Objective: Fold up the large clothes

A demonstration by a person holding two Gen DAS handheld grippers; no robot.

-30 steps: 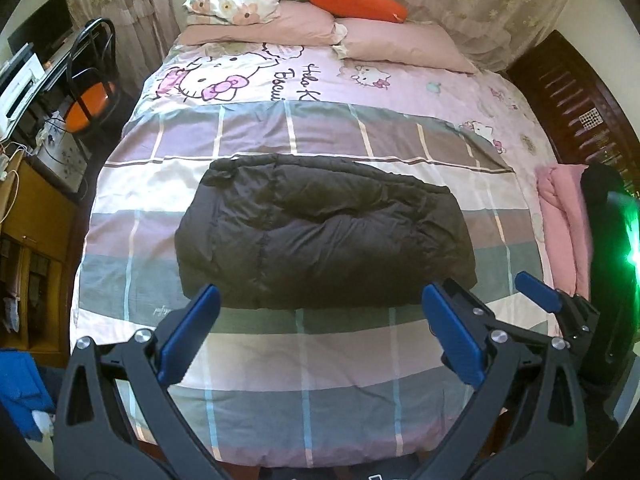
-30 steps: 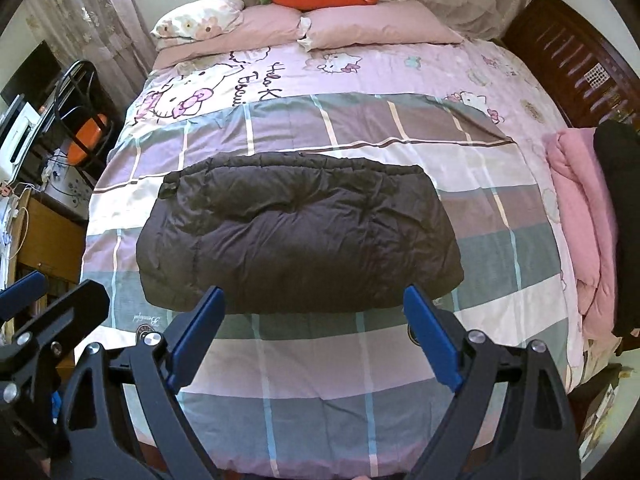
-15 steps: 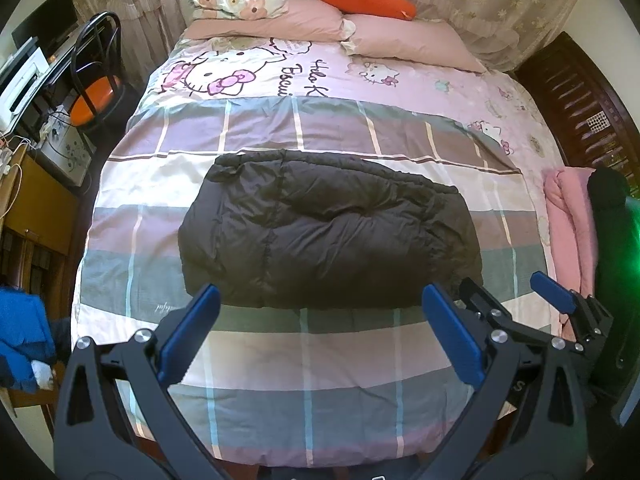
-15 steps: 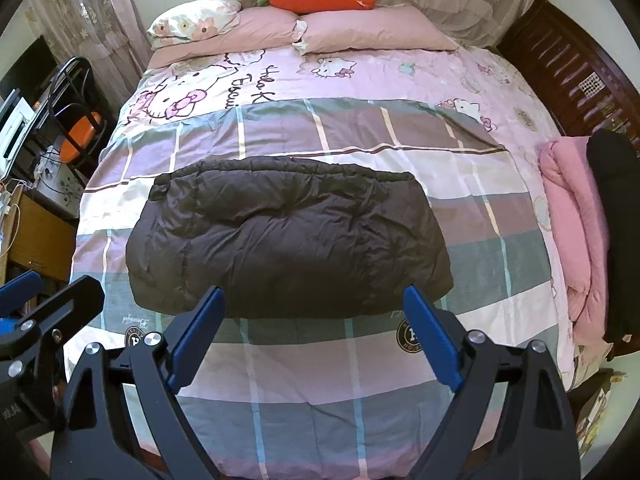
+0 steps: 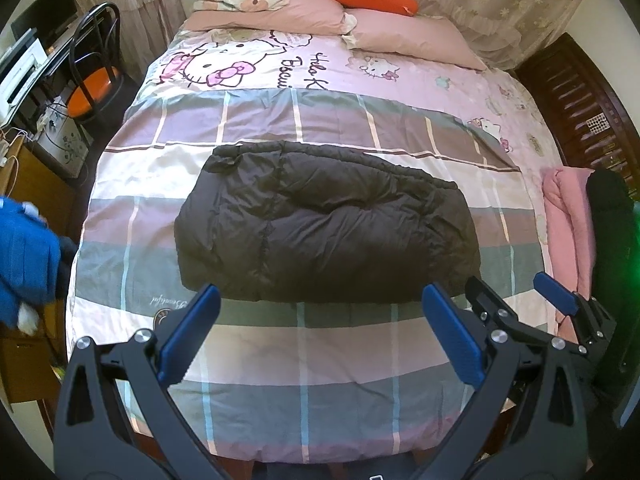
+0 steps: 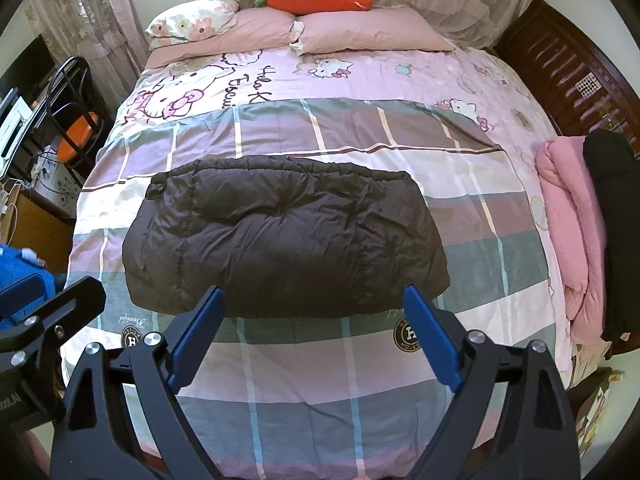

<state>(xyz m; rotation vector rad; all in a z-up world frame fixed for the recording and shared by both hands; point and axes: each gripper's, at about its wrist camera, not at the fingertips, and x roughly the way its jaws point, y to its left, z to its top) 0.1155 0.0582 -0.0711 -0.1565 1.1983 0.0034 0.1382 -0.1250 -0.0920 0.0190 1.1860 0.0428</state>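
Dark puffer jacket (image 5: 326,236) lies folded into a compact block mid-bed on the plaid duvet (image 5: 320,360), so folding looks abt done; left gripper (image 5: 318,334) & right gripper (image 6: 314,334) both wide, empty, above near edge.

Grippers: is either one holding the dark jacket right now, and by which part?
Nothing is held. The left gripper and right gripper are both open above the bed, short of the folded dark jacket.
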